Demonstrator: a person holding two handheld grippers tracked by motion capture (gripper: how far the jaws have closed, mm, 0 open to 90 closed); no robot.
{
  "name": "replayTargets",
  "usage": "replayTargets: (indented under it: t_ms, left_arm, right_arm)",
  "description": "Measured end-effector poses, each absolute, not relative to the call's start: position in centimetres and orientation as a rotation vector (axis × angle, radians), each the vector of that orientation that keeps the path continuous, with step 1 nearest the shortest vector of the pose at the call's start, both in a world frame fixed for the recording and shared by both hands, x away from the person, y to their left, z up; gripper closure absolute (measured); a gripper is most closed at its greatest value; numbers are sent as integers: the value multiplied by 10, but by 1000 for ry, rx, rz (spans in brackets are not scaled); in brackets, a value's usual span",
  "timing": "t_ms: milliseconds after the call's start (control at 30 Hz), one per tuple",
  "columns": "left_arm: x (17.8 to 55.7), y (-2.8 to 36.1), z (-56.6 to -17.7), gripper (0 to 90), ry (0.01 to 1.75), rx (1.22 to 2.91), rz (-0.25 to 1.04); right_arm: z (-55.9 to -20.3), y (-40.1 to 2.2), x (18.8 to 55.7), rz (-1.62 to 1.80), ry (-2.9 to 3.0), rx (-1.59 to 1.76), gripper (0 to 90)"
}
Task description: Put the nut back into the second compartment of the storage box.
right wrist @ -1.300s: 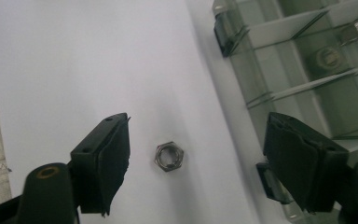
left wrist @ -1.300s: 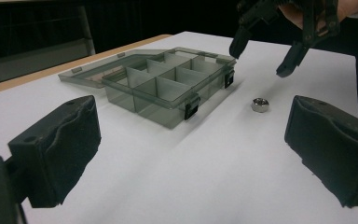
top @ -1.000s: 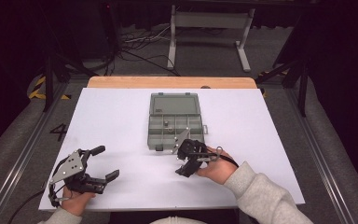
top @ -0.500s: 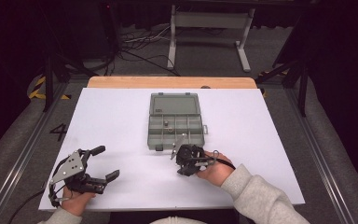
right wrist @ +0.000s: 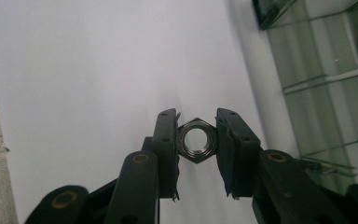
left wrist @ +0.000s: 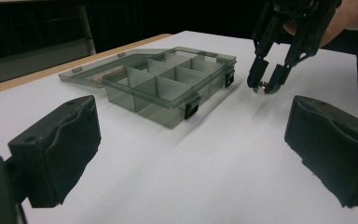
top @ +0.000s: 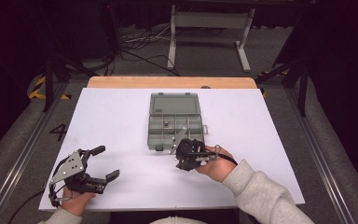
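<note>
Right gripper [right wrist: 196,140] is clamped on a hex nut [right wrist: 196,140], pads on two opposite flats, bore facing the right gripper view. The jaws have just been closing, and the nut now sits squarely between them. That flat-to-flat hold makes sense to me: the nut can't roll out, and it should drop cleanly when released.

From the left gripper view I see the right gripper [left wrist: 266,85] pointing down with the nut [left wrist: 261,88] at its tips, at or barely off the white table [left wrist: 177,177]; I can't tell which. It's just beside the latch side of the compartment box [left wrist: 168,91], not over it yet.

The box lies open, lid folded flat away from the person, dividers exposed, so any cell can be reached from above. In the high view one cell holds a small part [top: 166,123], too small to identify.

Left gripper [top: 103,164] has its jaws wide with nothing between them, parked low at the near-left corner, well apart from the box. I read it as standing by, out of the way.

My guess for the next step: lift and carry the nut over a cell.
</note>
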State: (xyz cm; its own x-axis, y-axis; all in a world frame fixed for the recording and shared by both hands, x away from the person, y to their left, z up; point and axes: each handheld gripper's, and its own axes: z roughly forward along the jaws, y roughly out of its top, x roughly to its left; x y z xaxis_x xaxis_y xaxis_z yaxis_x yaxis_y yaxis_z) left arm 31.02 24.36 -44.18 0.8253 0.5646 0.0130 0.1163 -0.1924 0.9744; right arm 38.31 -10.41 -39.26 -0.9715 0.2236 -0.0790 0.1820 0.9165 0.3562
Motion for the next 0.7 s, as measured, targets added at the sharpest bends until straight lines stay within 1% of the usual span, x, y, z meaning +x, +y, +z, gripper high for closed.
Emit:
replayTargets:
  t_ms: [267,300,700]
  left_arm:
    - [310,244,-442,41,533,1735,438]
    - [310,244,-442,42,534,1733,438]
    - [310,244,-442,41,530,1737,442]
  right_arm:
    - [-375,-101,386,546,2941,328,700]
    - [-368,-100,389,547,2927,316,700]
    - [-340,-101,406,610,2873,342,700]
